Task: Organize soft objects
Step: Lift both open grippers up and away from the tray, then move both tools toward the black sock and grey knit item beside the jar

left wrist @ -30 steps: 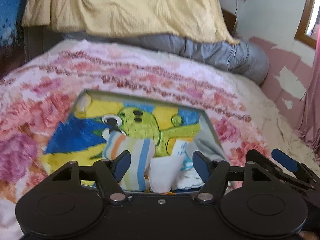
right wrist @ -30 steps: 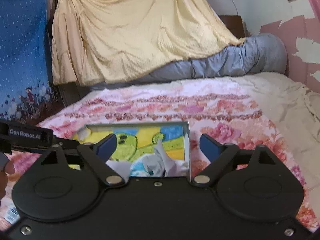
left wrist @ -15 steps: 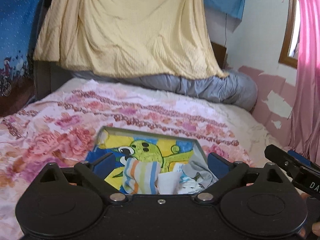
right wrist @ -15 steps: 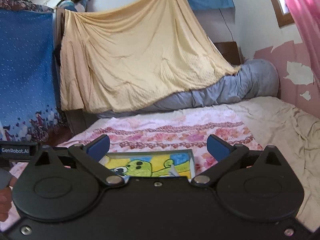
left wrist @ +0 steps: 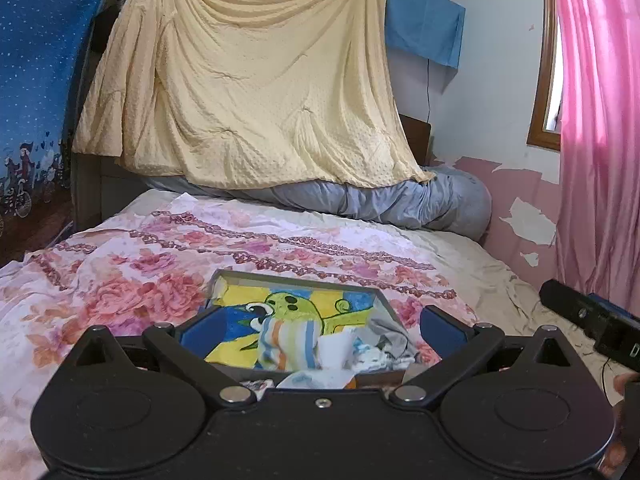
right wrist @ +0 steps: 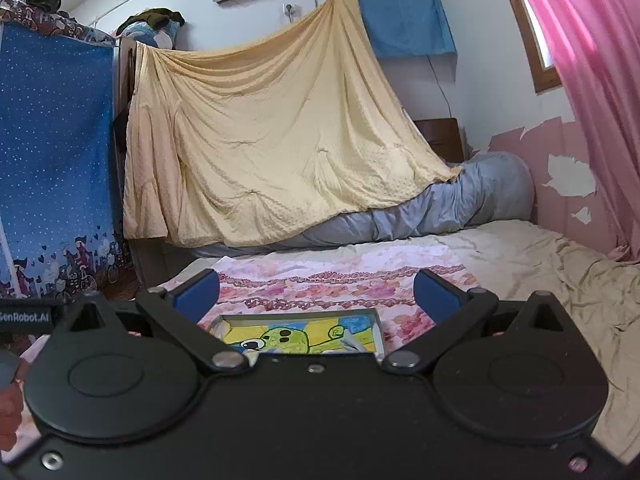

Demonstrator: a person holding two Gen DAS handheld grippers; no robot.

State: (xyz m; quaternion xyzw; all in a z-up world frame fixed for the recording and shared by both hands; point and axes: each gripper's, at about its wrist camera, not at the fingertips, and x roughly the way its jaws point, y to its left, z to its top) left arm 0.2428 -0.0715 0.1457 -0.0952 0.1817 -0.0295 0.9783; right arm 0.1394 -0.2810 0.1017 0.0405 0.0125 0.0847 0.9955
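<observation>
A shallow box (left wrist: pixel 298 280) with a cartoon-printed floor is seen on the flowered bedspread (left wrist: pixel 120 280), small soft garments (left wrist: pixel 320 348) bunched at its near edge; the left tool (left wrist: pixel 316 326) is held just behind and above them, jaws just spread wide, nothing gripped. The right tool (right wrist: pixel 316 294), likewise just opened and empty, is held farther back; the left is judged nearer the pile.

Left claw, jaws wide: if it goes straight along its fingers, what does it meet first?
Probably the bundle of small cloths piled at the near end of the cartoon-printed box, which lies between the left claw fingers in this view. Nothing is gripped. Depth is unclear, so it could pass just above them.
</observation>
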